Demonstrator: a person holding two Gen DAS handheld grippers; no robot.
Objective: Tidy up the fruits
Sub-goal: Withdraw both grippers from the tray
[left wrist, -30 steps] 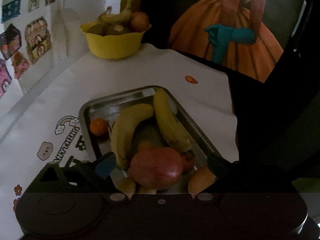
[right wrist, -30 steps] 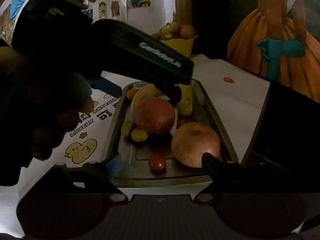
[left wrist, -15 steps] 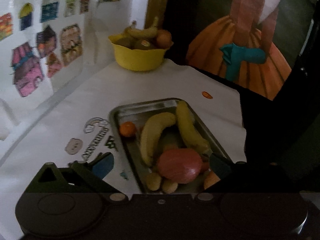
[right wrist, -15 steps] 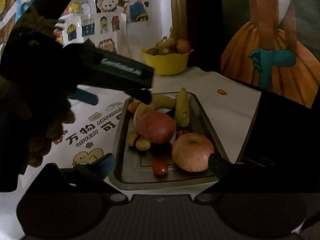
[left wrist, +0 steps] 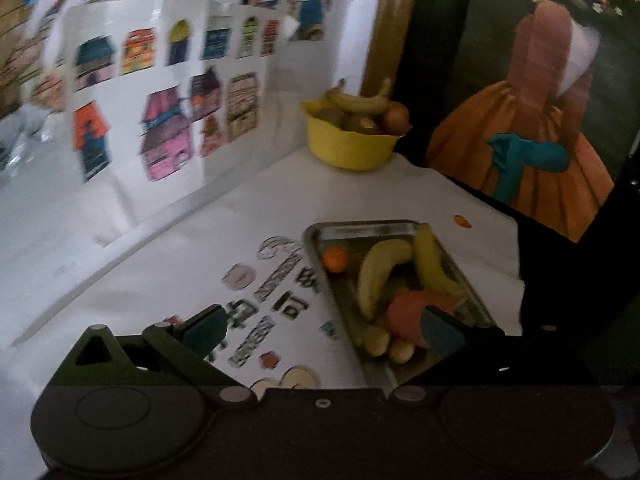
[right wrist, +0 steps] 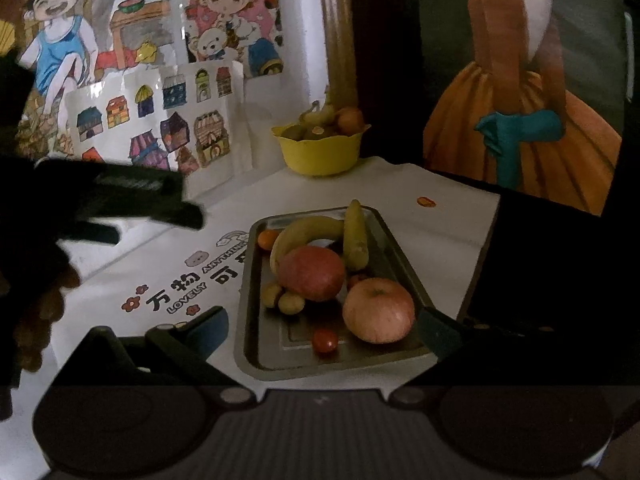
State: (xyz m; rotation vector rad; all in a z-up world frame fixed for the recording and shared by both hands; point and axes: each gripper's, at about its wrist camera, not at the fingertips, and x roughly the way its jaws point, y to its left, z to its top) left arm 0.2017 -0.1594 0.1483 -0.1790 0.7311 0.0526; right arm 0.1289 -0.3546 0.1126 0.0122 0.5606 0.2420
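Both tools stand wide and empty — the right tool [right wrist: 322,330], whose jaws have just been opening, hangs before the grey metal tray [right wrist: 251,344] of bananas and apples on the white desk [right wrist: 452,224]; the left tool [left wrist: 324,326] hangs beside it.

The left tongs [left wrist: 320,326] have drawn back off the tray [right wrist: 256,360] leftward, while the right tongs [right wrist: 320,326] widened, empty.

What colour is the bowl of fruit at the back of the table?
Yellow; the plastic bowl shows best in the right wrist view.
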